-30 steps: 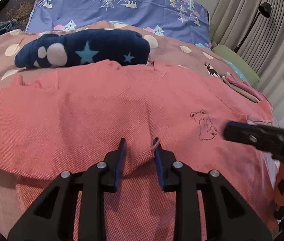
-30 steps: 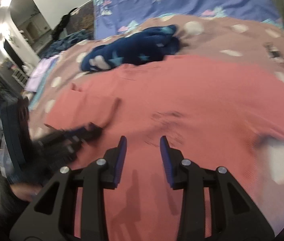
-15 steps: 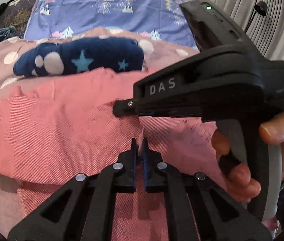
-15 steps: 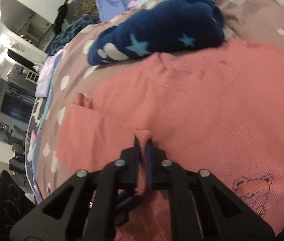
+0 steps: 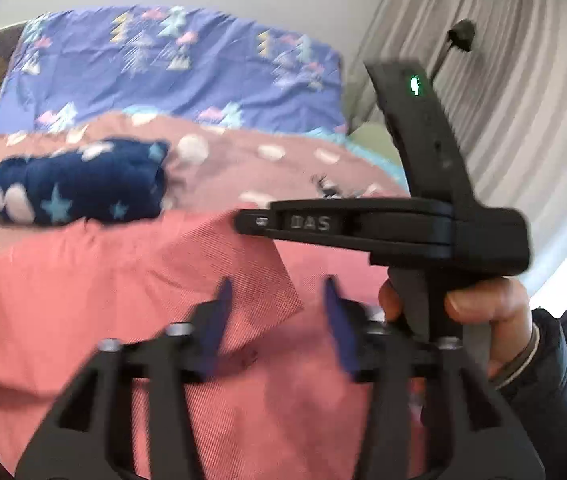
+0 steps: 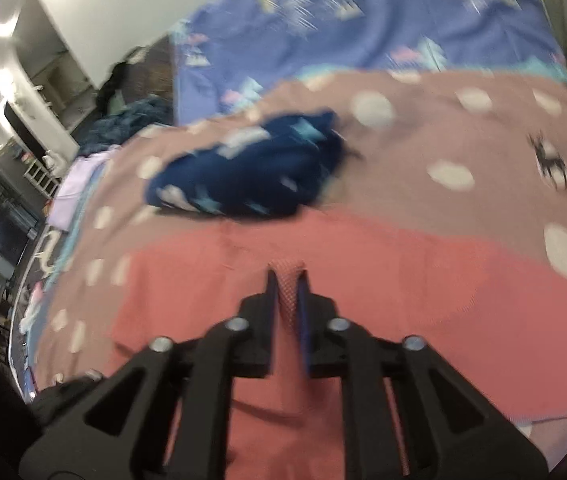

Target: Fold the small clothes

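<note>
A pink garment [image 5: 103, 300] lies spread on the bed. My left gripper [image 5: 277, 292] hovers above it with its jaws opening. Its pads press on nothing, and a lifted corner of pink cloth hangs just behind the gap. That corner hangs from the tip of my right gripper [image 5: 243, 222], held by a hand [image 5: 479, 304]. In the right wrist view my right gripper [image 6: 287, 292] pinches a fold of the pink garment [image 6: 443, 288]. Its jaws are opening slightly, and the cloth still fills the gap. A folded navy garment with stars [image 5: 67, 192] [image 6: 251, 176] lies beyond.
The brown dotted bedspread [image 5: 283, 160] [image 6: 463, 128] lies under everything. A blue tree-print sheet [image 5: 163, 64] is at the head of the bed, with a grey curtain [image 5: 503, 80] and a lamp [image 5: 461, 36] to the right. Lavender cloth [image 6: 71, 192] and furniture lie off the bed's left side.
My left gripper shut on the pink cloth, then let it go and rose with jaws wide. My right gripper closed on a fold and lifted it over the garment.
</note>
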`<state>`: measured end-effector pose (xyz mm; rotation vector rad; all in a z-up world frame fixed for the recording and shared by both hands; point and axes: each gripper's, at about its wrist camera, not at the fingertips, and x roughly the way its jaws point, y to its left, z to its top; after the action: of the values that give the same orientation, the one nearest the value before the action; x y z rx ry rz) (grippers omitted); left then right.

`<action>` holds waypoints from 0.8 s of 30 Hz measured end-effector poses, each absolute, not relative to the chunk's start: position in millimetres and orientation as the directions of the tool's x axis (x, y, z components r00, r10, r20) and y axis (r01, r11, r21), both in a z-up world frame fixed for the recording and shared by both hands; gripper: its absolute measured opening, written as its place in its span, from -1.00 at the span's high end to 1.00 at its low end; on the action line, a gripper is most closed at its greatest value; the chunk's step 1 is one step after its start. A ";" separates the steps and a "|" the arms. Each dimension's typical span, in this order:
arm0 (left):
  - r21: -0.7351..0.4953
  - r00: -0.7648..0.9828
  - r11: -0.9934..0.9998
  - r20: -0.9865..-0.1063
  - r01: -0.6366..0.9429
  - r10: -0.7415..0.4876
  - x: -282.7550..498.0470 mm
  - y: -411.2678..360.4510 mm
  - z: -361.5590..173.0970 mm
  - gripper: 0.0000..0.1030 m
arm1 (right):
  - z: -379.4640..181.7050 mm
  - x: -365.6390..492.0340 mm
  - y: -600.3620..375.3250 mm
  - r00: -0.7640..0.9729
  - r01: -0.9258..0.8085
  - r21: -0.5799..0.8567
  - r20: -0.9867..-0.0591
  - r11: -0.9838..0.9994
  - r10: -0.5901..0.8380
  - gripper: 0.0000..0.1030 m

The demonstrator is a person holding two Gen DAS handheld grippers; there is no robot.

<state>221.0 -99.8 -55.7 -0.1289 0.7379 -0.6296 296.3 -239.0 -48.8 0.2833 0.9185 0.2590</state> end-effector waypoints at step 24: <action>0.053 0.623 0.992 -0.774 -0.115 0.113 236.8 129.7 -137.1 -0.33 | -99.1 273.1 -250.9 0.551 -0.015 0.142 -0.825 0.990 0.127 0.29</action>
<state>236.8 129.7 -137.1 -0.0016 0.8884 0.1310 273.1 -250.9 -99.1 0.1236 0.9842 0.0845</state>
